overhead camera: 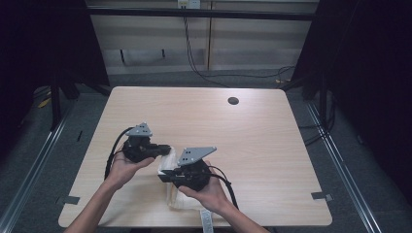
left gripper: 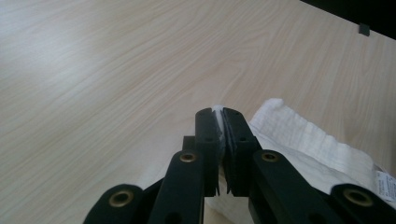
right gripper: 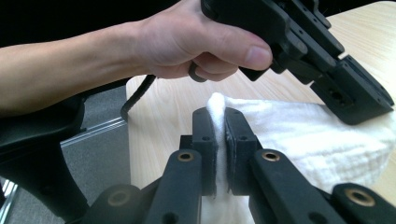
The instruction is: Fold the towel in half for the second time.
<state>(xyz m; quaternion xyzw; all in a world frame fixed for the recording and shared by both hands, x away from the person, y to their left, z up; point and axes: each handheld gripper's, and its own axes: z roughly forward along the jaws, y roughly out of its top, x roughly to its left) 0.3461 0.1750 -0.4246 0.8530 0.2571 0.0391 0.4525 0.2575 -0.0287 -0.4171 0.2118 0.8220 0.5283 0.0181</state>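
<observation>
- We see the left gripper [left gripper: 219,112] clamped on an edge of the white cloth [left gripper: 308,140].
- The right gripper [right gripper: 219,109] pinches another edge.
- The cloth lies on the table [overhead camera: 204,111], near its front.

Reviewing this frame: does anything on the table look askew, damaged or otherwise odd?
Nothing stands out. The white cloth lies near the front edge of the table, pinched in the left gripper and in the right gripper. It looks rumpled but intact, with no spill visible.
</observation>
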